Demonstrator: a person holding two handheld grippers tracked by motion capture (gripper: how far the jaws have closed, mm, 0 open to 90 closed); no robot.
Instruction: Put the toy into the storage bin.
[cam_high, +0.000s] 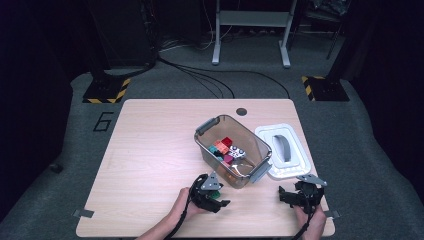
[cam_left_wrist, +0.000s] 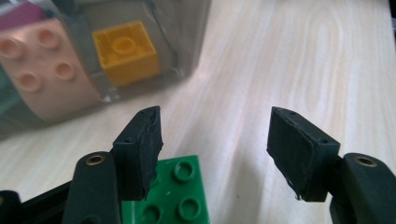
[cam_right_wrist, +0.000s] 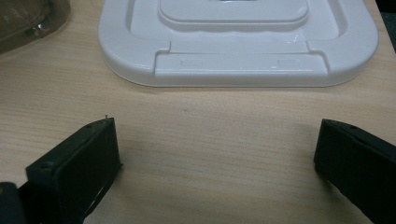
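1. Now, the left gripper (cam_left_wrist: 215, 140) has its jaws apart over the wooden table (cam_high: 150, 150), just beside the clear bin (cam_high: 250, 137); nothing is clamped between the pads.
2. A green brick (cam_left_wrist: 180, 196) lies on the table under the left-hand jaw in the left gripper view, beside that pad rather than squeezed between the two.
3. Through the bin's wall that view shows a yellow brick (cam_left_wrist: 125, 51) and a pale pink brick (cam_left_wrist: 44, 70) inside.
4. From the high view, the bin also holds red, orange and other coloured pieces; its white lid (cam_high: 285, 150) lies on the table touching the bin's right side.
5. The right gripper (cam_right_wrist: 217, 158) rests low over bare wood with jaws wide apart and empty, the lid's near edge just ahead of it.
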